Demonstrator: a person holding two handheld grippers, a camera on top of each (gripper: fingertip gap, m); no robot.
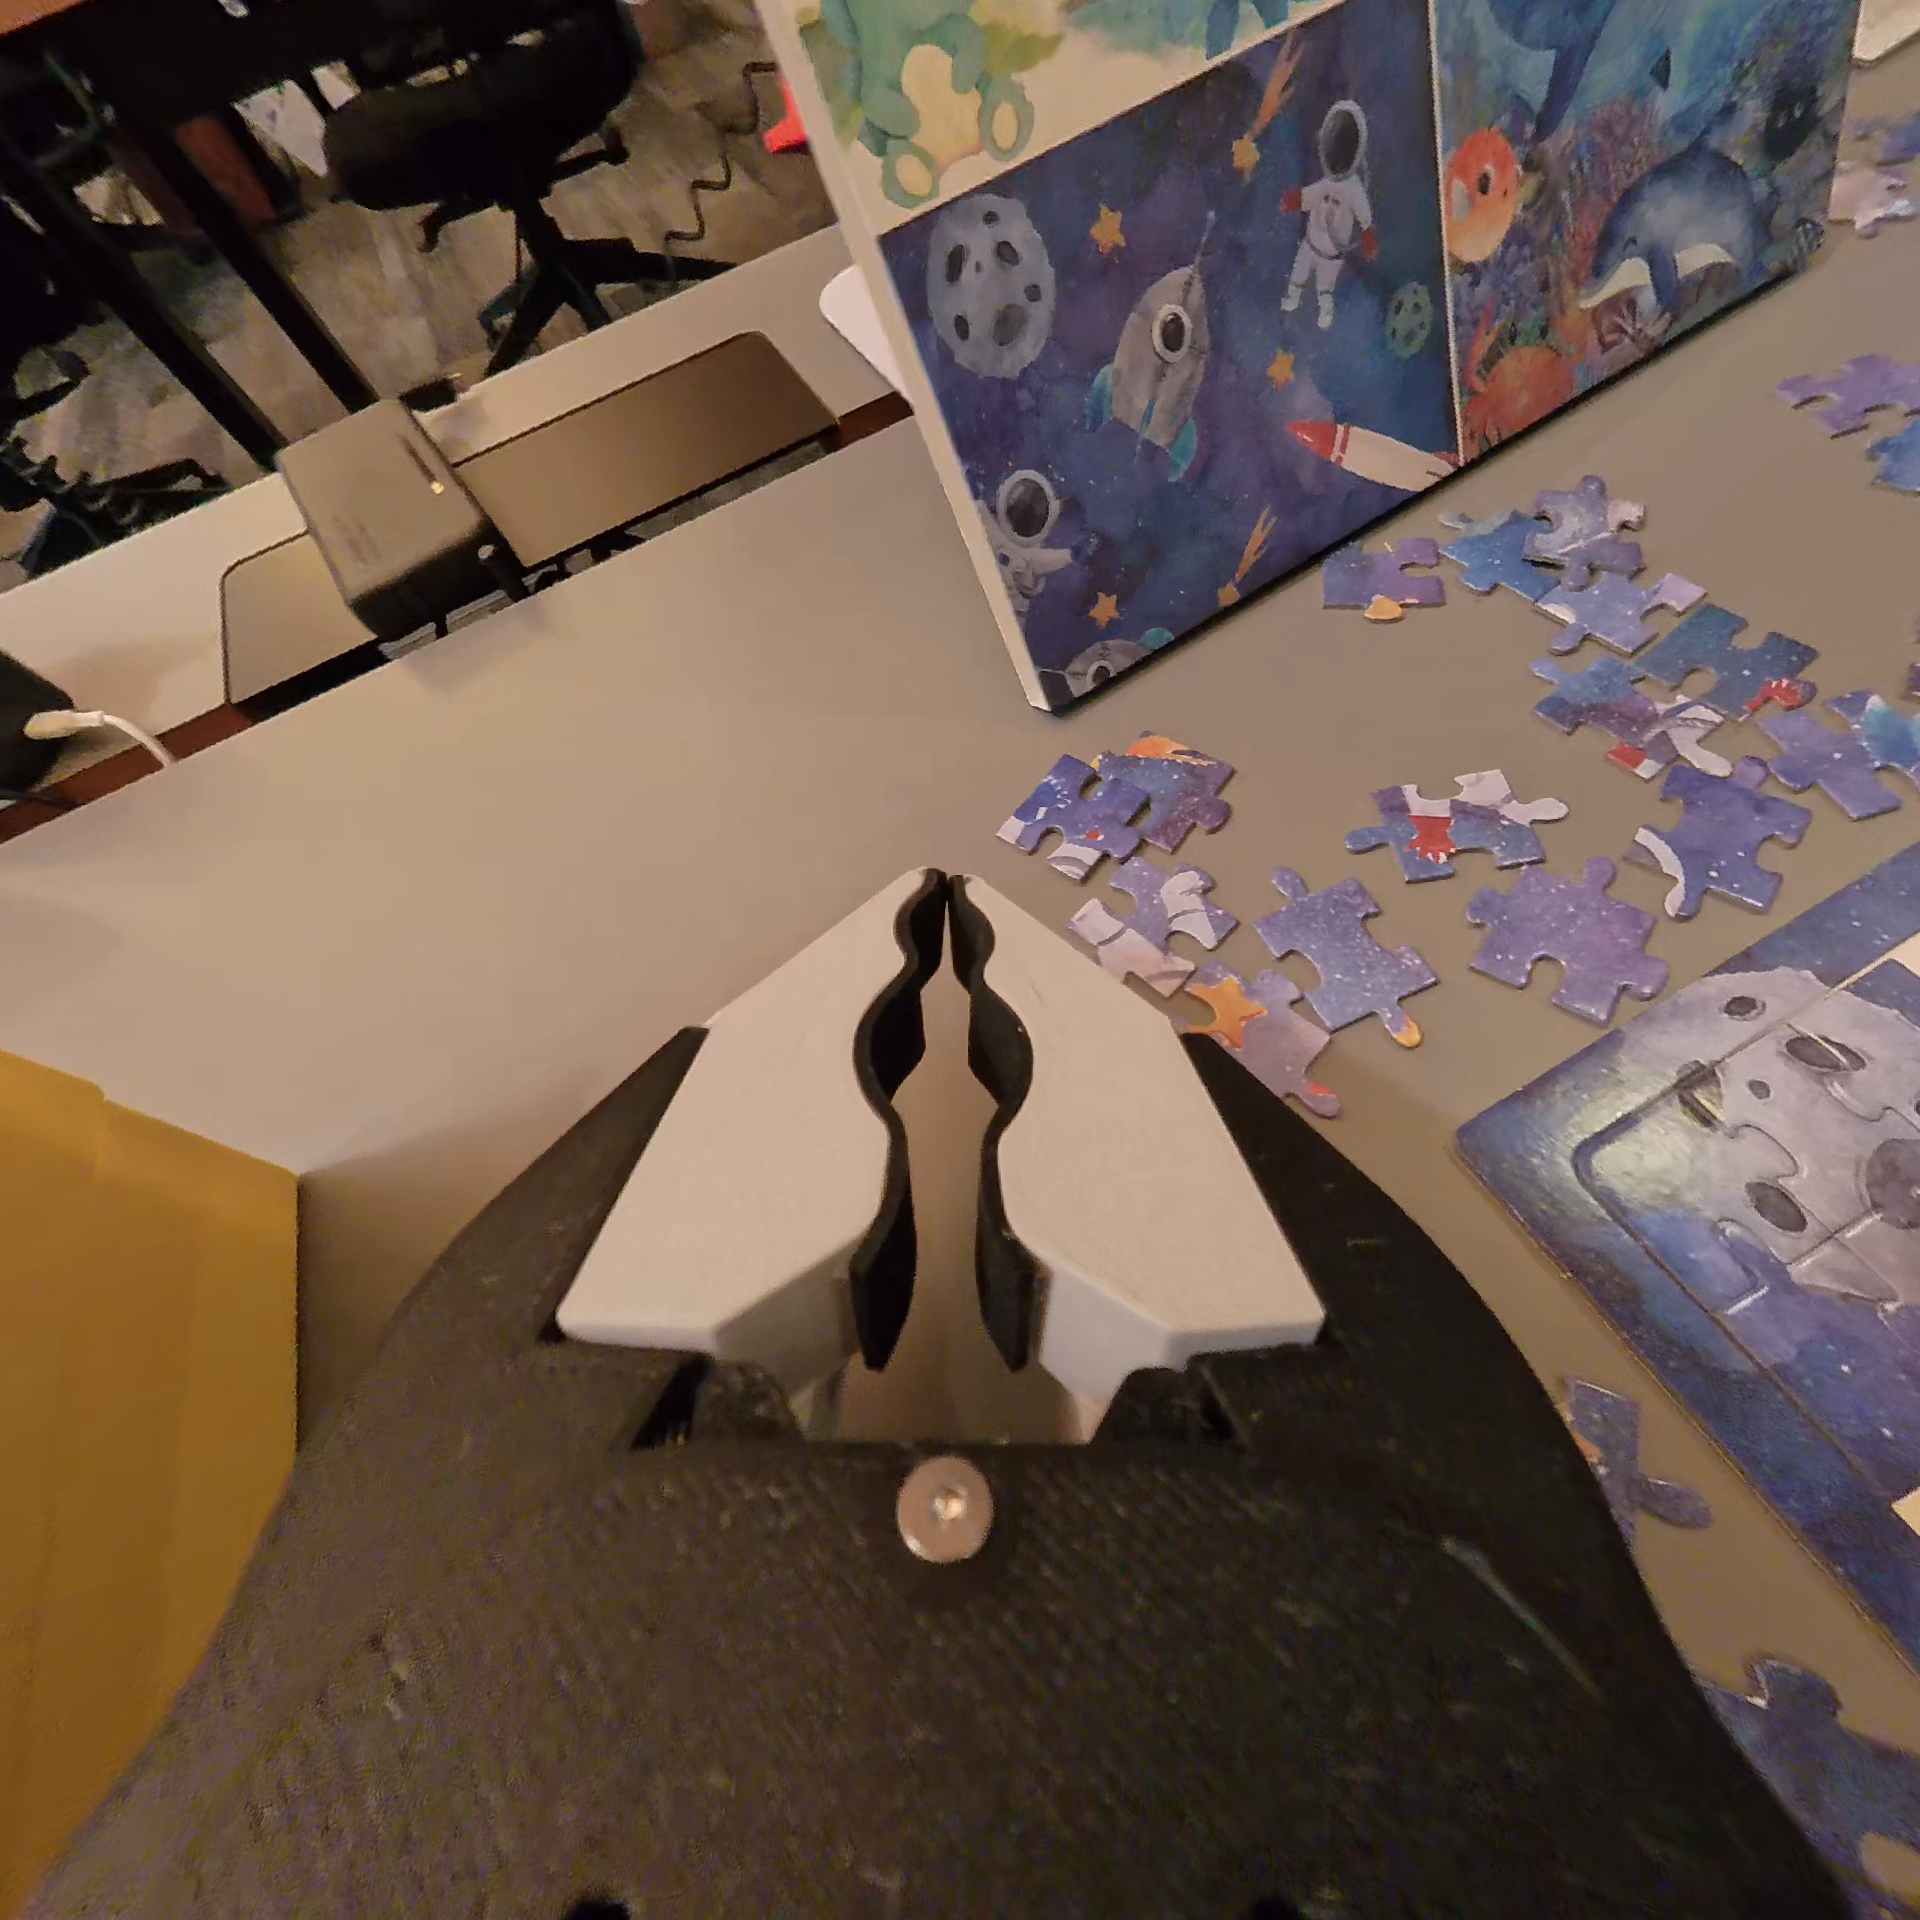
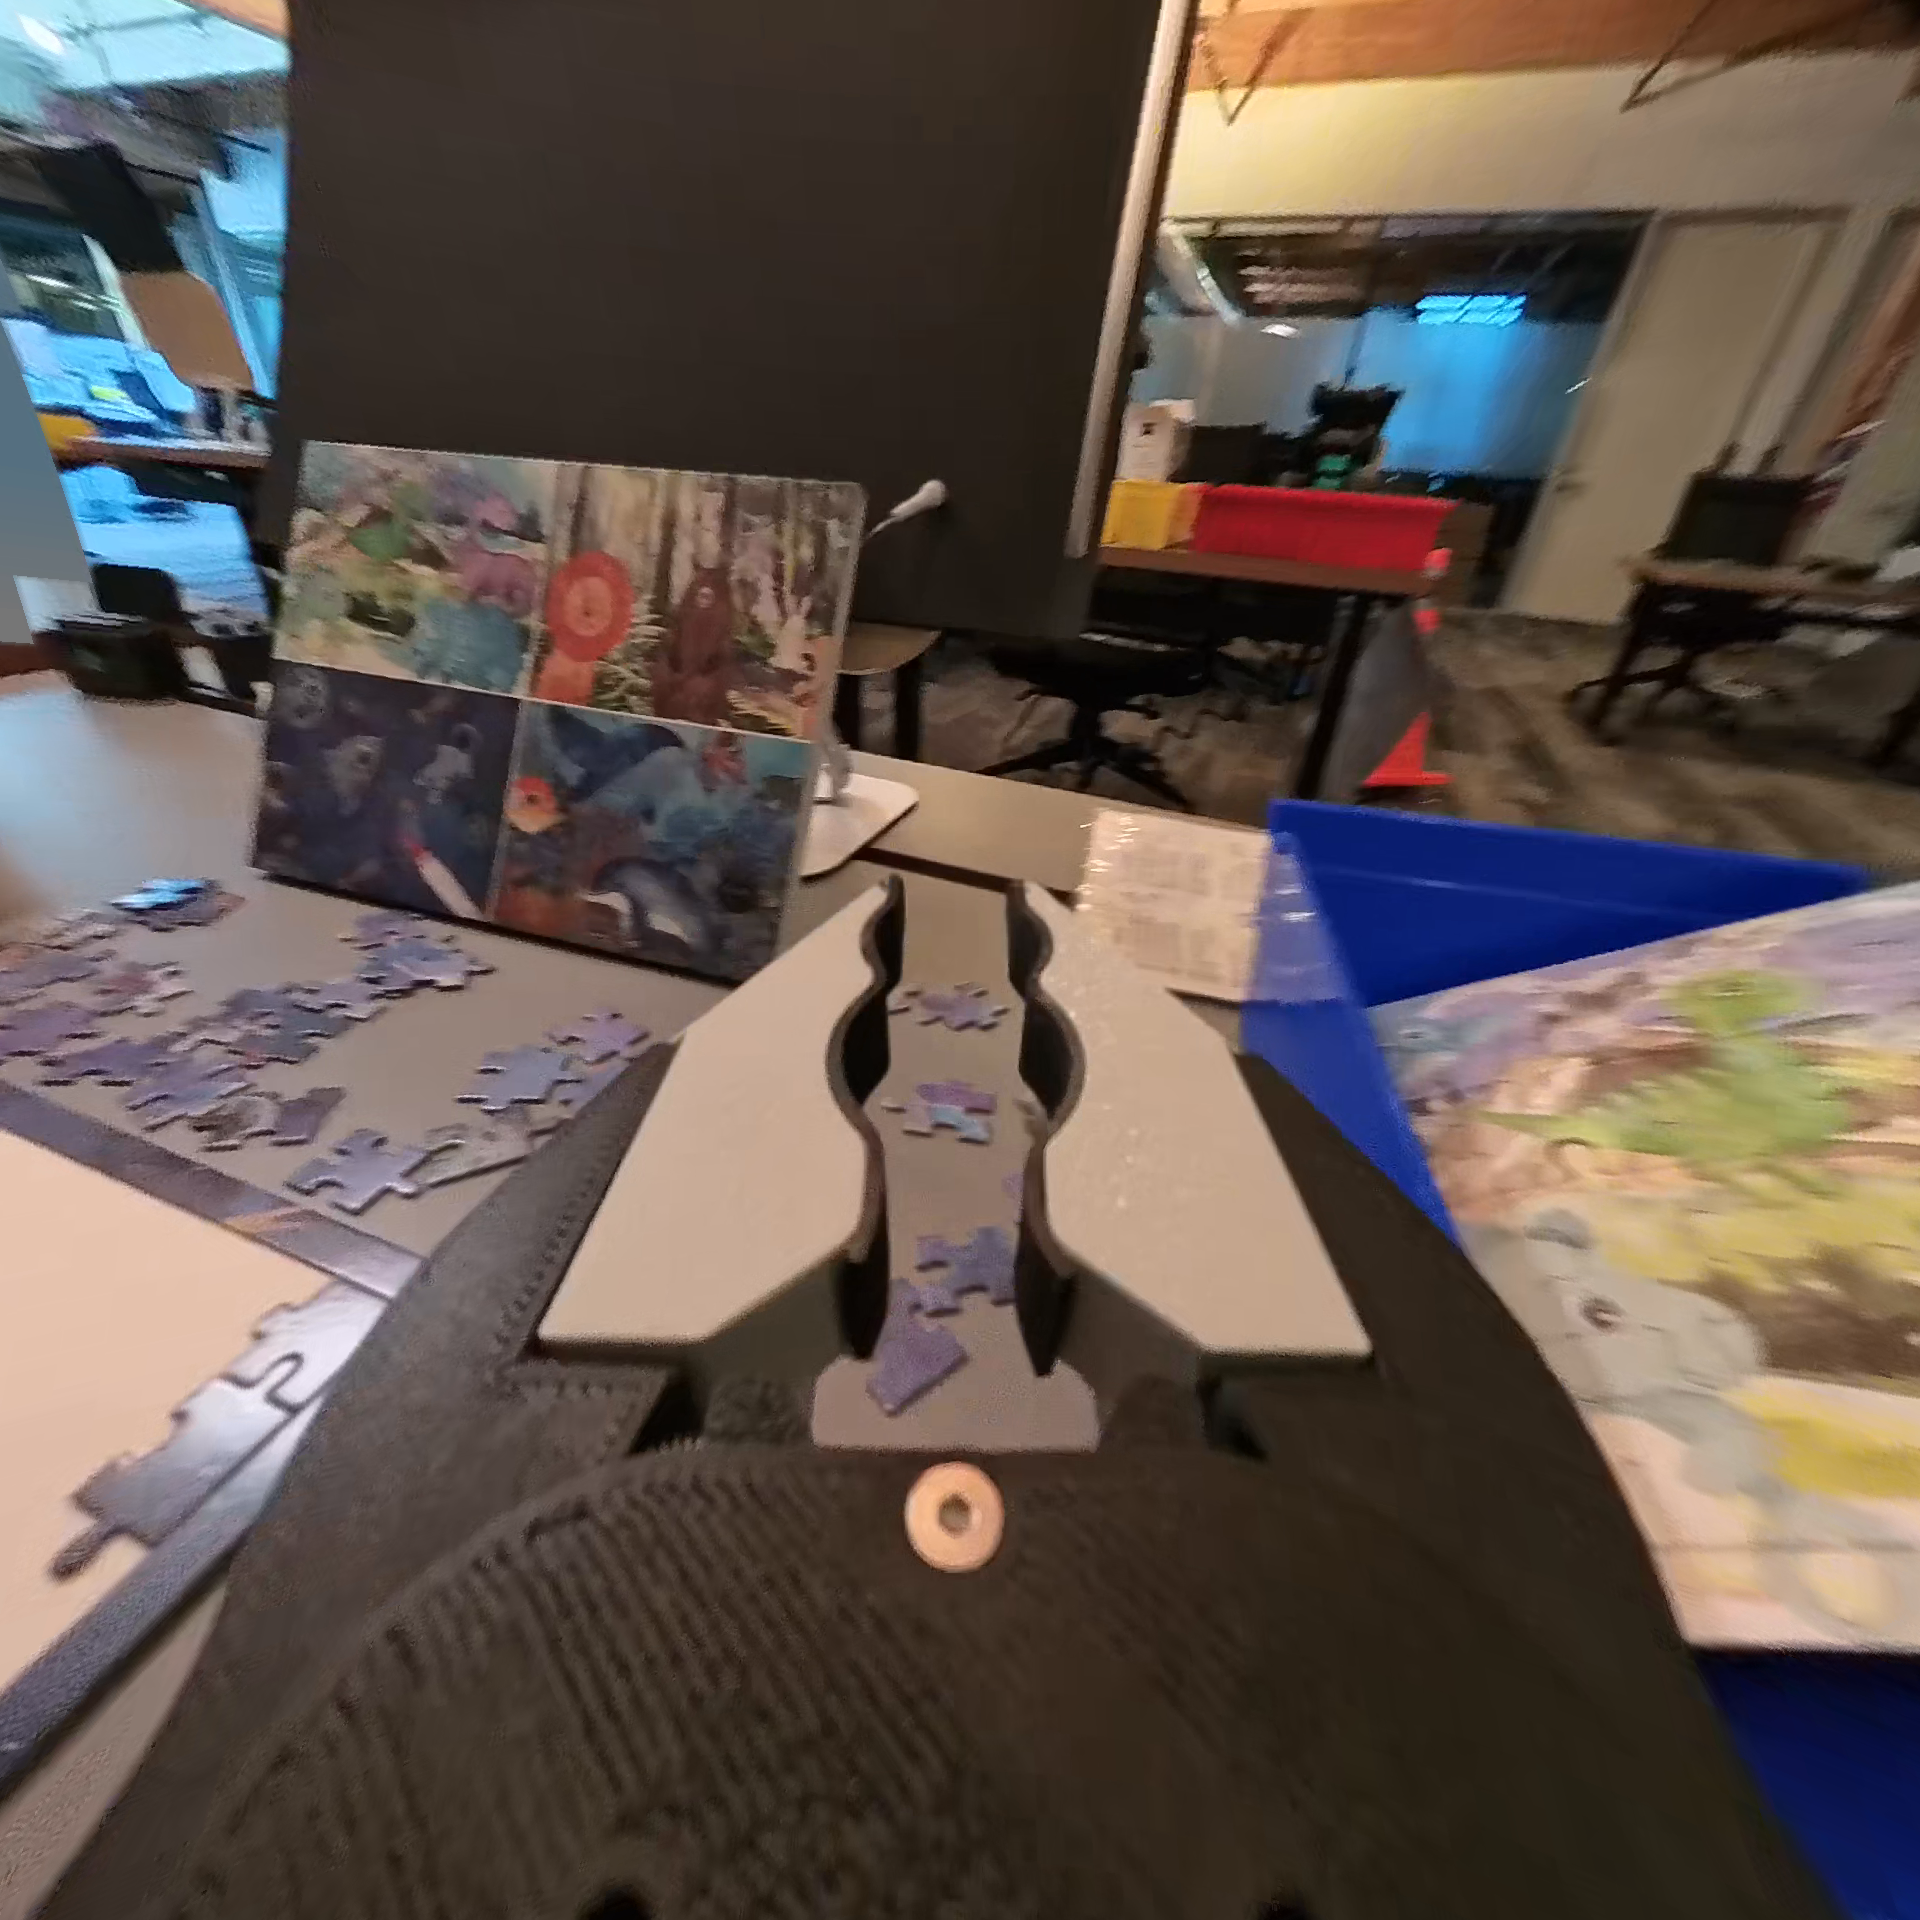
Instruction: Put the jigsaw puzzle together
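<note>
Closest in, on the left side, the left gripper [image 1: 943, 881] hangs over bare grey table [image 1: 540, 883], its black pads meeting at the tips with nothing between them. Just left of its body sits a tan box [image 1: 125, 1351], and far left at the table's far edge lies a dark adapter [image 1: 390, 520]. Right of the tips, loose puzzle pieces [image 1: 1340, 956] in blue and purple lie scattered face up, none touching the fingers. Beyond them a picture box [image 1: 1195, 364] stands upright with its space scene facing the gripper. At the near right, a puzzle board [image 1: 1714, 1195] lies flat with a grey moon partly assembled.

Over on the right side, the right gripper [image 2: 954, 894] is held above the table with its jaws narrowly apart and gripping nothing. Left of it lies the board's edge [image 2: 239, 1382] and more scattered pieces [image 2: 208, 1039]. A few pieces [image 2: 951, 1006] show through the gap between the fingers, lying flat on the table below and clear of the pads. Far off stands the same picture box [image 2: 551, 707]. Just right of the fingers is a clear-wrapped sheet [image 2: 1174, 904], then a blue bin [image 2: 1507, 914] holding a green and yellow picture board [image 2: 1714, 1195], blurred.
</note>
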